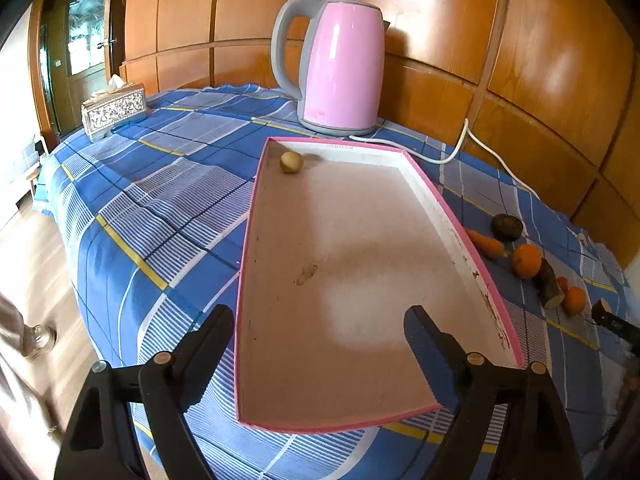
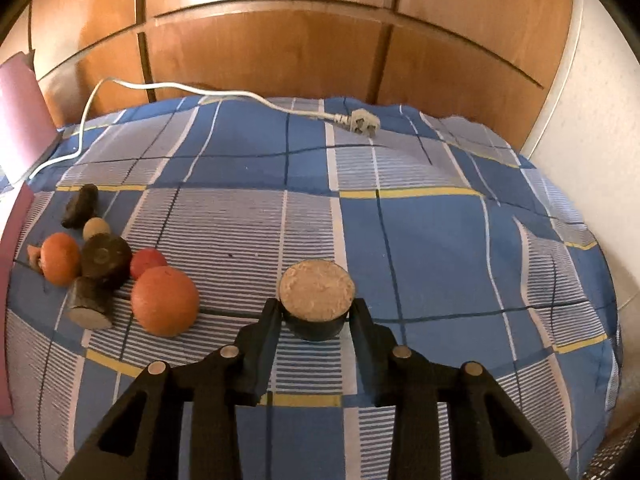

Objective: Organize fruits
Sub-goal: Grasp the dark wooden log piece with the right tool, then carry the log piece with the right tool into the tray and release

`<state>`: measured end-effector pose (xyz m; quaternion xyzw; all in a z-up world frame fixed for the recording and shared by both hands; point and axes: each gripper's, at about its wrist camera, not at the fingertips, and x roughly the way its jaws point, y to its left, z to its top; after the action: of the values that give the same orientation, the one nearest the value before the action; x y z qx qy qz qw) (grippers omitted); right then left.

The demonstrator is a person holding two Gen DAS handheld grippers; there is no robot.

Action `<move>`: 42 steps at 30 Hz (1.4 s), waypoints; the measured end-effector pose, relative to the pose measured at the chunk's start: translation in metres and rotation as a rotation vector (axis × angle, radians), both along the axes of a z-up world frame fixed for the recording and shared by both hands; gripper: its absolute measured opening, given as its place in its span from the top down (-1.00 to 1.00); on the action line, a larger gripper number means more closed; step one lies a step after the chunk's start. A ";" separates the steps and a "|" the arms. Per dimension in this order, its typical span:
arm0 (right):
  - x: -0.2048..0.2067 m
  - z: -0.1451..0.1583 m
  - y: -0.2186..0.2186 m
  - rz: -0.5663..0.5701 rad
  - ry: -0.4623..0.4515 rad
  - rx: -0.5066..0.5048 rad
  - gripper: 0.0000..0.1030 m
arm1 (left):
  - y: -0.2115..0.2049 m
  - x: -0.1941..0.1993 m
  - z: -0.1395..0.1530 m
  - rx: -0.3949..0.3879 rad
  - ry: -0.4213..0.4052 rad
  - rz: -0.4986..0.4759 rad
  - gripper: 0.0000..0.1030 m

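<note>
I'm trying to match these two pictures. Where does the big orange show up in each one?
Left wrist view: the big orange sits at the right edge, beyond the pink tray, among the other pieces.
Right wrist view: it lies left of centre, nearest of the cluster, left of the right gripper.
Shared landmark: the white power cord on the blue checked cloth.

A lived-in home room. A pink kettle [image 1: 338, 68] stands on a table under a blue plaid cloth [image 1: 168, 184], against wooden wall panels [image 1: 460, 20]. Left of the kettle sits a tissue box [image 1: 114, 110]; further left, a glazed door [image 1: 82, 40].
</note>
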<state>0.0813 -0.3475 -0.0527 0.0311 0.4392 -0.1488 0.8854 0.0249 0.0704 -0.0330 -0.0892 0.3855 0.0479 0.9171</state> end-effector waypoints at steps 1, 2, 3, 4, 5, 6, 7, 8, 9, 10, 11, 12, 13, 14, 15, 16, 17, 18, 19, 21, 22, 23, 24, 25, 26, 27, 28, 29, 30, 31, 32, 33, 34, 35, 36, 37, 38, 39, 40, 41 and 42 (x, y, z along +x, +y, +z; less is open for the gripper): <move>-0.002 0.002 0.000 0.001 -0.006 0.002 0.32 | 0.000 0.000 0.000 -0.003 -0.001 0.000 -0.70; -0.003 0.004 -0.001 0.003 -0.009 0.009 0.32 | 0.001 -0.001 0.000 -0.005 0.000 0.002 -0.70; -0.005 0.005 -0.001 0.004 -0.011 0.013 0.32 | 0.002 -0.001 0.000 -0.008 0.001 0.002 -0.70; -0.006 0.006 0.000 0.006 -0.013 0.014 0.32 | 0.002 -0.001 0.000 -0.010 0.001 0.002 -0.70; -0.008 0.006 0.001 0.010 -0.014 0.018 0.32 | 0.003 -0.002 0.000 -0.013 -0.001 0.003 -0.70; -0.011 0.007 0.002 0.013 -0.016 0.024 0.32 | 0.003 -0.002 0.000 -0.013 -0.001 0.003 -0.71; -0.014 0.009 0.004 0.017 -0.022 0.031 0.32 | 0.003 -0.002 0.001 -0.016 -0.002 0.003 -0.71; -0.015 0.012 0.006 0.021 -0.030 0.035 0.32 | 0.003 -0.003 0.001 -0.018 -0.004 0.004 -0.71; -0.018 0.015 0.008 0.027 -0.041 0.044 0.32 | 0.003 -0.003 0.001 -0.020 -0.006 0.004 -0.71; -0.020 0.018 0.011 0.034 -0.049 0.054 0.32 | 0.003 -0.003 0.002 -0.022 -0.008 0.004 -0.72; -0.023 0.023 0.015 0.047 -0.062 0.068 0.32 | 0.003 -0.004 0.002 -0.023 -0.009 0.004 -0.72; -0.025 0.026 0.020 0.063 -0.072 0.074 0.32 | 0.003 -0.004 0.002 -0.024 -0.011 0.003 -0.72; -0.026 0.030 0.025 0.081 -0.081 0.079 0.32 | 0.003 -0.005 0.002 -0.025 -0.012 0.003 -0.73; -0.027 0.034 0.032 0.105 -0.090 0.091 0.32 | 0.003 -0.005 0.003 -0.026 -0.012 0.003 -0.73; -0.028 0.037 0.038 0.127 -0.096 0.103 0.32 | 0.003 -0.005 0.003 -0.028 -0.012 0.003 -0.73; -0.028 0.041 0.047 0.160 -0.102 0.115 0.32 | 0.004 -0.005 0.003 -0.029 -0.012 0.004 -0.73; -0.028 0.044 0.054 0.189 -0.103 0.123 0.32 | 0.004 -0.005 0.002 -0.029 -0.011 0.004 -0.73; -0.027 0.046 0.064 0.227 -0.103 0.135 0.32 | 0.005 -0.006 0.002 -0.029 -0.010 0.005 -0.73; -0.027 0.049 0.074 0.262 -0.102 0.146 0.32 | 0.005 -0.006 0.002 -0.030 -0.010 0.007 -0.73; -0.026 0.052 0.091 0.317 -0.099 0.170 0.32 | 0.006 -0.007 0.002 -0.032 -0.011 0.011 -0.73; -0.025 0.052 0.099 0.342 -0.095 0.182 0.32 | 0.006 -0.007 0.002 -0.033 -0.012 0.012 -0.73; -0.023 0.052 0.109 0.373 -0.087 0.194 0.32 | 0.007 -0.007 0.002 -0.034 -0.012 0.013 -0.73; -0.022 0.052 0.118 0.398 -0.080 0.201 0.32 | 0.008 -0.008 0.002 -0.034 -0.013 0.014 -0.73; -0.019 0.053 0.127 0.423 -0.073 0.213 0.32 | 0.008 -0.008 0.002 -0.034 -0.013 0.015 -0.74; -0.016 0.053 0.135 0.447 -0.066 0.235 0.32 | 0.009 -0.008 0.002 -0.035 -0.013 0.016 -0.74; -0.013 0.055 0.145 0.471 -0.060 0.259 0.32 | 0.010 -0.008 0.002 -0.035 -0.013 0.017 -0.74; -0.009 0.056 0.155 0.498 -0.056 0.273 0.32 | 0.011 -0.008 0.002 -0.036 -0.011 0.020 -0.74; -0.005 0.057 0.164 0.525 -0.051 0.282 0.32 | 0.011 -0.008 0.002 -0.036 -0.010 0.021 -0.74; -0.002 0.058 0.173 0.547 -0.047 0.290 0.32 | 0.012 -0.008 0.002 -0.037 -0.011 0.022 -0.74; 0.003 0.059 0.186 0.578 -0.040 0.297 0.32 | 0.012 -0.008 0.002 -0.037 -0.013 0.023 -0.74; 0.008 0.059 0.194 0.597 -0.033 0.300 0.32 | 0.013 -0.009 0.002 -0.036 -0.016 0.024 -0.74; 0.012 0.058 0.204 0.616 -0.025 0.302 0.32 | 0.014 -0.008 0.002 -0.035 -0.016 0.025 -0.74; 0.016 0.057 0.214 0.633 -0.018 0.299 0.32 | 0.015 -0.008 0.002 -0.036 -0.016 0.027 -0.74; 0.020 0.056 0.225 0.653 -0.009 0.293 0.32 | 0.015 -0.008 0.001 -0.038 -0.016 0.030 -0.74; 0.024 0.054 0.235 0.670 0.000 0.289 0.32 | 0.016 -0.008 0.001 -0.040 -0.016 0.033 -0.74; 0.028 0.052 0.242 0.683 0.009 0.287 0.32 | 0.017 -0.007 0.001 -0.041 -0.016 0.036 -0.74; 0.034 0.050 0.252 0.698 0.022 0.285 0.32 | 0.017 -0.007 0.001 -0.042 -0.014 0.038 -0.74; 0.038 0.048 0.260 0.711 0.031 0.280 0.32 | 0.019 -0.007 0.000 -0.044 -0.012 0.041 -0.74; 0.041 0.046 0.266 0.720 0.041 0.279 0.32 | 0.019 -0.006 0.000 -0.045 -0.011 0.043 -0.74; 0.046 0.043 0.274 0.729 0.057 0.281 0.31 | 0.020 -0.006 -0.001 -0.046 -0.009 0.046 -0.74; 0.049 0.041 0.279 0.731 0.065 0.277 0.31 | 0.021 -0.006 -0.001 -0.047 -0.006 0.048 -0.74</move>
<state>0.1306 -0.0684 -0.0121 -0.0131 0.4650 0.2363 0.8531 0.0192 0.0912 -0.0343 -0.1200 0.3813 0.0605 0.9146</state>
